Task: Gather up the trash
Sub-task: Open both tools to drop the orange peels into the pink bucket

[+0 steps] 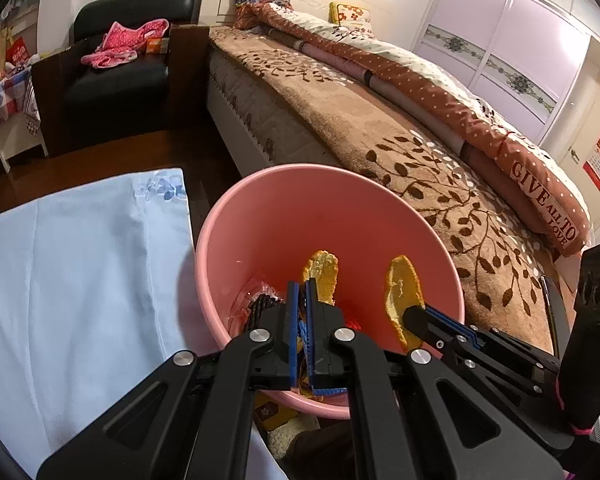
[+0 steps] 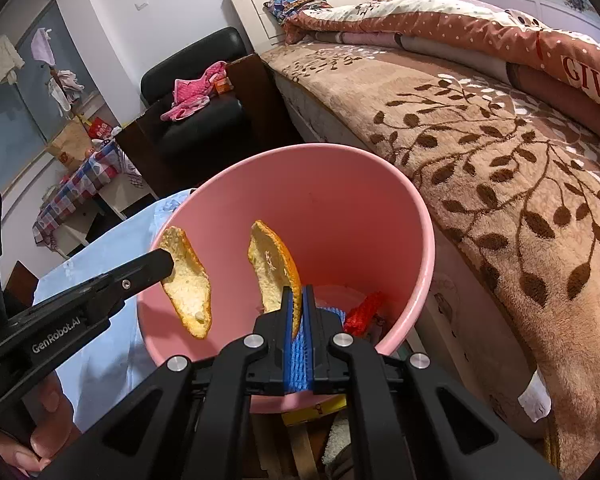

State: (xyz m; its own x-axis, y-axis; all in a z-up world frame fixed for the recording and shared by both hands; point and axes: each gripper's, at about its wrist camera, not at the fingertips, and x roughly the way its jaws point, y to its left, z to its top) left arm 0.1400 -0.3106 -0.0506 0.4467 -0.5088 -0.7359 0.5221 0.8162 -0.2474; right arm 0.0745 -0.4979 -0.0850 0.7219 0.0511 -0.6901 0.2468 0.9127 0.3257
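Observation:
A pink bin (image 1: 260, 200) (image 2: 332, 184) stands between the bed and a table with a pale blue cloth. My left gripper (image 1: 302, 286) is shut on a piece of orange peel (image 1: 322, 274) and holds it over the bin's mouth; it also shows in the right wrist view (image 2: 168, 264) with its peel (image 2: 188, 284). My right gripper (image 2: 297, 292) is shut on a second orange peel (image 2: 272, 268), also over the bin; it shows in the left wrist view (image 1: 410, 314) with its peel (image 1: 402, 296). Wrappers and red trash (image 2: 364, 312) lie in the bin's bottom.
A bed with a brown leaf-pattern blanket (image 1: 420, 168) lies right of the bin. The pale blue cloth (image 1: 80, 272) covers the table on the left. A black armchair (image 1: 128, 68) with pink clothes stands behind. A wardrobe (image 1: 500, 48) is at the far right.

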